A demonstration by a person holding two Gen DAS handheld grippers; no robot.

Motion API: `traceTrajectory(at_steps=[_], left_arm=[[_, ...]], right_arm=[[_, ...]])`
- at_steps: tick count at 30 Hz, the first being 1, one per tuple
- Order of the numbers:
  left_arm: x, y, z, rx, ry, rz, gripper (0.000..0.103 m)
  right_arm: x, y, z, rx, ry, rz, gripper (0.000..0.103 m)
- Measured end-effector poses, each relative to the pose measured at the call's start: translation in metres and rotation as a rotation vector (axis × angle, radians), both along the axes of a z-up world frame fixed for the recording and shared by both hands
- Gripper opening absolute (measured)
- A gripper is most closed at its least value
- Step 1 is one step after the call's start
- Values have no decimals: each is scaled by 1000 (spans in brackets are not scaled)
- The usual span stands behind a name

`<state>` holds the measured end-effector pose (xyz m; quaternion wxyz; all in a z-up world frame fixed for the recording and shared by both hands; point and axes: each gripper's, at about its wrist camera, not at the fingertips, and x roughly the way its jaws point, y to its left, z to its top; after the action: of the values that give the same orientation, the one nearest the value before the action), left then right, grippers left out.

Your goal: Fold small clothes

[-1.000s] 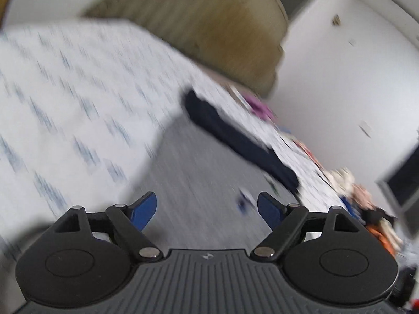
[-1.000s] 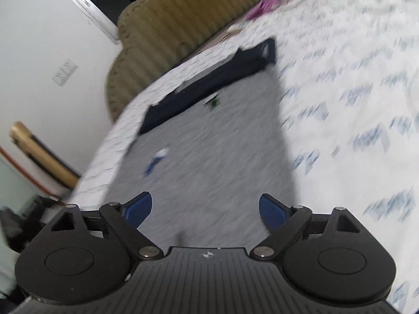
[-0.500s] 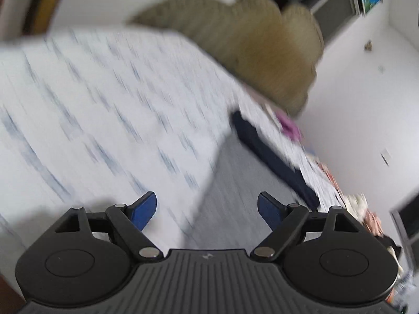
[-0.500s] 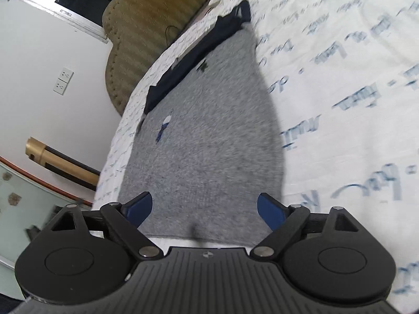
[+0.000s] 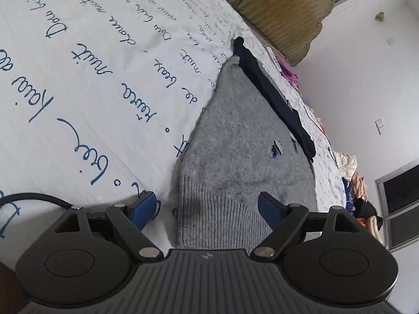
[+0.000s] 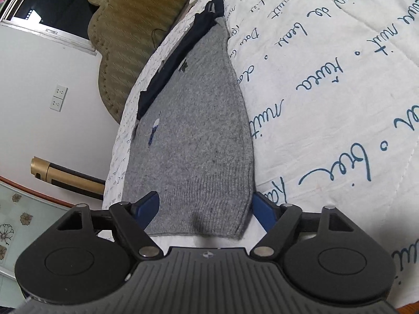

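Both pictures are sharp and evenly bright, with soft diffuse light and no glare. The window (image 6: 49,7) is dark. The gripper bodies throw only faint shadows on the bedsheet (image 5: 78,91). The fisheye lens bends the walls and the bed strongly, and the corners go black

Grey sweater's (image 5: 235,157) near hem behind the left tool's (image 5: 207,209) black body.

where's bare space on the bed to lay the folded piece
Free: the white script-printed quilt beside the grey knitted garment's long edge. Crowded: the far side, where a dark navy garment lies along it, and the bed edge with piled clothes.
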<state>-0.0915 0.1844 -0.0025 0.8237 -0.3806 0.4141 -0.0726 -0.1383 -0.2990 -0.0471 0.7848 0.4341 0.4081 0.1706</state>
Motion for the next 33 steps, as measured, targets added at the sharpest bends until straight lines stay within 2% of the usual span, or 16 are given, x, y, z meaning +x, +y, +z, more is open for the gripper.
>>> traceTrajectory(at_steps=[3,7,10,12,14,15,18,24,25,27,28,29,30,31,32,33], left_arm=[[2,14,2,-20,7,26,85],[11,18,-6,-173,46,-28,85],[13,11,-9,-190,39,-54,85],[15,11,-12,-269,26,-70,85],[19,9,-21,-385,46,-107,85],[21,6,-25,-402,62,-118,85],[24,-2,-25,-364,72,-140,85],[23,-2,-28,-384,74,-132,82],[24,-2,-29,-378,81,-127,78],[24,-1,-29,-373,84,-130,77],[24,0,-29,-372,85,-127,74],[24,-1,-28,-362,89,-123,64],[24,0,-29,-345,99,-118,58],[24,0,-31,-325,115,-113,44],[24,0,-34,-312,129,-108,33],[23,1,-37,-305,139,-104,29]], right_arm=[[0,-2,-2,18,3,-6,82],[4,-7,-10,100,-3,-11,81],[7,-10,-11,140,1,-12,83],[8,-11,-12,160,2,-2,83],[10,-10,-14,176,3,15,83],[11,-10,-14,188,5,23,83],[14,-8,-17,245,16,51,83],[11,-19,-26,379,40,7,79],[11,-19,-28,382,45,2,76],[13,-17,-29,364,59,7,66],[14,-15,-29,346,71,9,48],[15,-14,-31,321,89,10,31],[16,-12,-33,292,111,14,25],[17,-11,-37,275,129,16,11],[17,-11,-42,269,146,14,7],[16,-12,-46,280,149,10,6]])
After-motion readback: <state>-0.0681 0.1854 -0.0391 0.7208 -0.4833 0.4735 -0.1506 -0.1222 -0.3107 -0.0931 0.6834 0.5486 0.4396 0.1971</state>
